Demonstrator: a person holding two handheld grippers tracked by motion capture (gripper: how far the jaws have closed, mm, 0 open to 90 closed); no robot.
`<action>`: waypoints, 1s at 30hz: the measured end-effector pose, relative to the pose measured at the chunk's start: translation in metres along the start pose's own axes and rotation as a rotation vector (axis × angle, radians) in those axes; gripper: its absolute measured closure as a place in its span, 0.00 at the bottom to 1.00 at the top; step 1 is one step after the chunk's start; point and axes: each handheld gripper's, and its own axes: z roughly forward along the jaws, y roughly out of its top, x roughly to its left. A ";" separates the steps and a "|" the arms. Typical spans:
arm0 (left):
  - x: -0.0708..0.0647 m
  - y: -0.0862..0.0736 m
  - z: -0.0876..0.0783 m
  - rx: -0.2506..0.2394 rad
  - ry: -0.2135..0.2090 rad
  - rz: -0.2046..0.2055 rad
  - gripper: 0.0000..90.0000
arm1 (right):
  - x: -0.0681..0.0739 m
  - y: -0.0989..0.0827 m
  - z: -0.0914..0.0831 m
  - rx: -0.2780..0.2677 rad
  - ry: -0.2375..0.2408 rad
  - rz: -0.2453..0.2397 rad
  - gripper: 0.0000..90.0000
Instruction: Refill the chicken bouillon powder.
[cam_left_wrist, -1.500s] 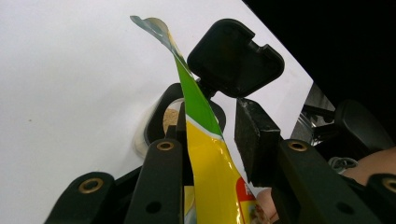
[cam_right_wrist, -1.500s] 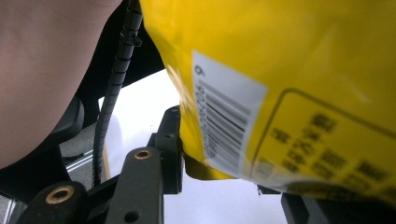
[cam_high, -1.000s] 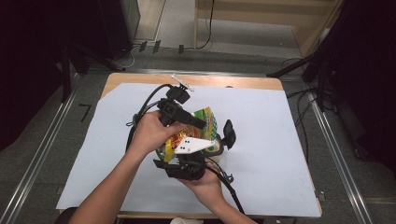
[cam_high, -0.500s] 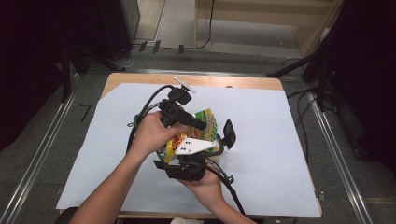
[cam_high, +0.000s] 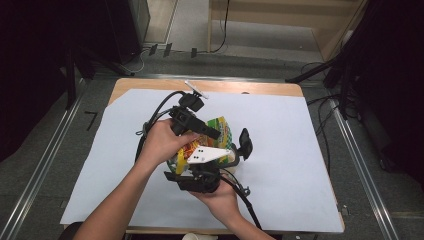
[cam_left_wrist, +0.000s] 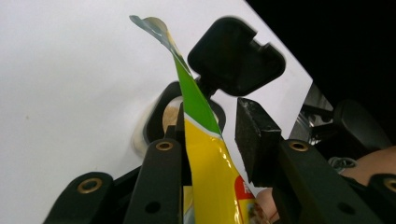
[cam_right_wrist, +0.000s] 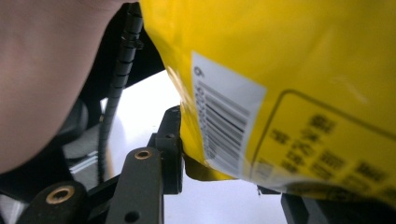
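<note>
Resting against one left gripper (cam_left_wrist: 212, 154) pad, yellow packet (cam_left_wrist: 210, 158), jaws parted

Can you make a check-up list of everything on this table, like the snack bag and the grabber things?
Surface: wooden table under a white paper sheet.
Job's things: yellow and green snack bag, lifted between both grippers.
Clutter: nothing seen.
Grippers: left gripper has the bag's edge between its jaws, against one pad with a gap at the other; right gripper is at the bag's barcode end, grip cannot be told.
Cables: black cable loops from the left gripper; another trails from the right.
Surroundings: grey floor, metal rails, dark stands.
</note>
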 end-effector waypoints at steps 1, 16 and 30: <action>0.000 0.000 0.000 0.001 -0.004 -0.001 0.80 | 0.001 0.000 0.000 0.000 0.000 0.009 0.70; -0.002 0.000 0.000 -0.002 0.004 0.002 0.80 | 0.001 0.002 -0.002 0.014 0.000 0.033 0.70; -0.008 0.000 0.000 -0.007 0.024 0.018 0.80 | 0.000 0.000 -0.001 0.001 -0.001 0.001 0.70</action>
